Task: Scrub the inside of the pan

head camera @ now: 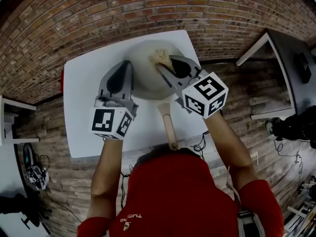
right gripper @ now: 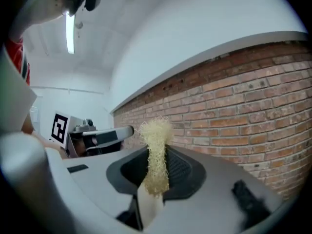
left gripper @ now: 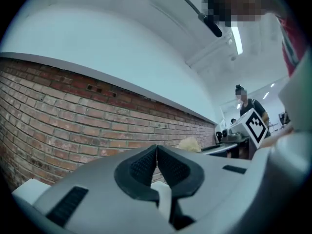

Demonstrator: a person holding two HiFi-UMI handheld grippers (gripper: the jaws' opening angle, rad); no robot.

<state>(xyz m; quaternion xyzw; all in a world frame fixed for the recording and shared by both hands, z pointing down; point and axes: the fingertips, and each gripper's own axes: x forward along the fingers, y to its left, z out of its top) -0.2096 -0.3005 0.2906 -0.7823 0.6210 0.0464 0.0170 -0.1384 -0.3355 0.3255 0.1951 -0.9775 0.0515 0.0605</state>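
A pale round pan (head camera: 143, 75) with a wooden handle (head camera: 169, 127) sits on the white table (head camera: 81, 93). My right gripper (head camera: 162, 67) is above the pan's far side, shut on a straw-coloured fibrous scrubber (head camera: 160, 57). The scrubber (right gripper: 156, 150) sticks up between the jaws of that right gripper (right gripper: 157, 167), which points at the brick wall. My left gripper (head camera: 127, 64) hovers by the pan's left rim. In its own view the left gripper (left gripper: 157, 155) has its jaws shut together with nothing in them. The scrubber (left gripper: 189, 144) shows to its right. The pan is hidden in both gripper views.
A brick wall (head camera: 98, 19) runs along the table's far edge. The floor (head camera: 44, 127) is brick-patterned. A second table (head camera: 276, 53) stands at the right, with cables (head camera: 200, 144) near the front edge. A person (left gripper: 246, 104) stands far off.
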